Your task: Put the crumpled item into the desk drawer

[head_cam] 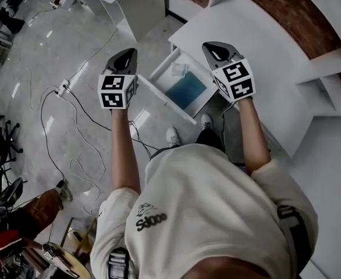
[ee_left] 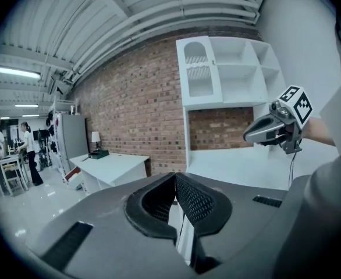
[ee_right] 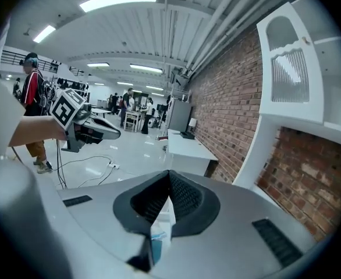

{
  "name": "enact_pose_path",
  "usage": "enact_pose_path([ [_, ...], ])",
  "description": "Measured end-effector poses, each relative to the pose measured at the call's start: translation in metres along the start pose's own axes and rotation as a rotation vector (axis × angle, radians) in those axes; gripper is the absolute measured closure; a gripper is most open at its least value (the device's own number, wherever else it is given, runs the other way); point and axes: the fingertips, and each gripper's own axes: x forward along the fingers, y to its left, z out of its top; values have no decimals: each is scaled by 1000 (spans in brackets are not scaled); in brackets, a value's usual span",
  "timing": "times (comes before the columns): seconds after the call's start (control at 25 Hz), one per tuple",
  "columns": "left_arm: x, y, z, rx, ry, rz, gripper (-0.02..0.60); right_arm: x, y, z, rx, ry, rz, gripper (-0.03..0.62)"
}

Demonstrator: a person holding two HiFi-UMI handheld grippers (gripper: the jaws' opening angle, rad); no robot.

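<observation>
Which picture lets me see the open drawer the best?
The head view: it looks down into the drawer, showing its blue bottom and a pale item inside. The right gripper view shows only a white-and-blue sliver between its jaws; the left gripper view, a white sliver.

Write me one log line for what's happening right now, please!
left gripper: shut, empty | right gripper: shut, empty | drawer: open | crumpled item: in drawer
</observation>
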Motion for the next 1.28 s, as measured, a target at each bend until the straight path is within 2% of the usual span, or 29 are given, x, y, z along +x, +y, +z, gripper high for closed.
enact_pose_path([
  [0.48,-66,-1,66,103,-130,10,561,-28,18,63,-72,-107,-25,588],
  [0.72,-91,-5,91,88,-204,-9,561,-32,34,84,-107,-144,3,588],
  [1.0,-107,-2,106,150,-222,32,561,-35,48,108,-143,-185,21,588],
  [1.28,-113,-6,116,191,-244,34,561,-36,55,118,-171,-198,42,588],
])
